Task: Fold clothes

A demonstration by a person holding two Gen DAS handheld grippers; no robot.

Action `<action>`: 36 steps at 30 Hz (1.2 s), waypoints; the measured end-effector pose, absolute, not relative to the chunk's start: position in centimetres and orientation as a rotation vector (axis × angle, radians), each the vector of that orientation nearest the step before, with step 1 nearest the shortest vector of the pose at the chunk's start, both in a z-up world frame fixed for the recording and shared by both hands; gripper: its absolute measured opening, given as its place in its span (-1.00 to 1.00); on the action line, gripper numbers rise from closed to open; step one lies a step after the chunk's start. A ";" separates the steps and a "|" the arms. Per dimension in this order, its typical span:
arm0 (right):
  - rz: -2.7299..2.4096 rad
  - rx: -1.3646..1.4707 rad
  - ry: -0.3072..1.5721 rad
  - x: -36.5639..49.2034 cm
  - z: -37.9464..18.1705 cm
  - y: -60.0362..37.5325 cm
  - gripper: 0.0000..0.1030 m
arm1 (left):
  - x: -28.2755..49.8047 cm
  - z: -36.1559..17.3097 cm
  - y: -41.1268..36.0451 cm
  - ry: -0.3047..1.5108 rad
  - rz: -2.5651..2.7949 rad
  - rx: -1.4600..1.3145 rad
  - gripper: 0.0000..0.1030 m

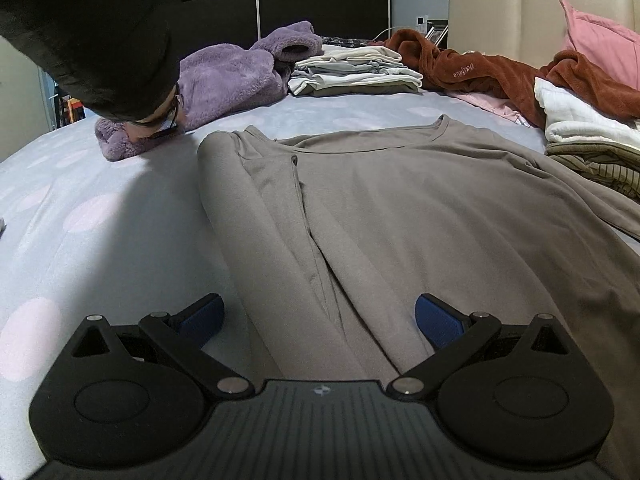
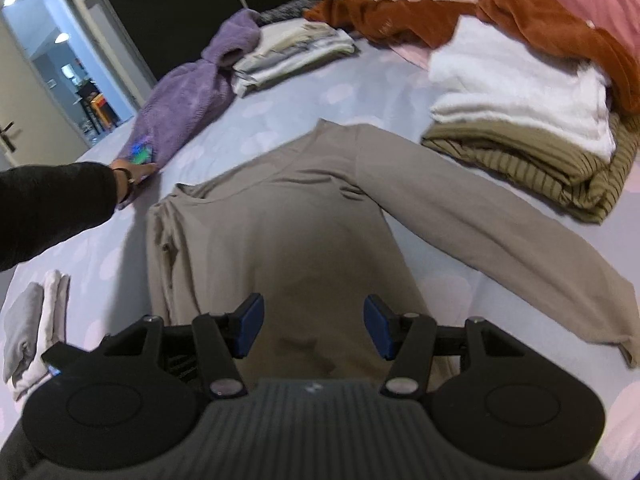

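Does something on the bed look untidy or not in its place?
The grey-brown long-sleeved shirt is only half folded: one sleeve lies folded over the body, the other lies stretched out across the dotted bedsheet. The rust fleece garment lies crumpled.

Bed (image 2: 360, 80) carried a pale lilac sheet with faint pink dots. Taupe long-sleeve top (image 2: 280, 232) lay flat at centre, one sleeve folded in, the other stretched out. Purple fleece (image 2: 184, 100) lay at the far side, a folded pale stack (image 2: 296, 54) just beside it. Rust fleece (image 2: 400, 12) sprawled near the headboard. White towel over a striped olive garment (image 2: 560, 184). Small grey-and-white folded pile (image 2: 32, 328) sat near the edge.
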State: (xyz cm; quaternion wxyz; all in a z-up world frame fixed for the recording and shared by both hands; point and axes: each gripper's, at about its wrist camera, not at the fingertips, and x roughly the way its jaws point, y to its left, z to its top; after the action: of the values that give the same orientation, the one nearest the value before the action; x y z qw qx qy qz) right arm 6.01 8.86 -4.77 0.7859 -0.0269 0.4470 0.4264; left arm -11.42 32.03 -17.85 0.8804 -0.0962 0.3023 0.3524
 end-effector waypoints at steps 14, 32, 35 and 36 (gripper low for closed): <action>1.008 -0.072 0.896 5.4 -4.1 11.2 0.14 | -11.5 -17.7 32.0 0.632 0.734 -0.202 1.00; 1.025 -0.153 0.767 -2.0 -1.4 9.0 0.14 | -11.6 -17.4 32.1 0.641 0.729 -0.207 1.00; 0.977 -0.220 0.780 -2.7 -1.7 9.6 0.14 | -11.6 -17.4 32.1 0.639 0.728 -0.208 1.00; 0.944 -0.256 0.783 -3.0 -1.6 9.7 0.14 | -11.6 -17.4 32.2 0.638 0.727 -0.209 1.00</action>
State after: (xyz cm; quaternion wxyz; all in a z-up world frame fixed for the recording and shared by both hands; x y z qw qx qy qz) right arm -3.00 9.74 -1.63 0.8101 -0.1198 0.3662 0.4418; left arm -11.58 32.15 -17.43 0.8801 -0.1001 0.3063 0.3487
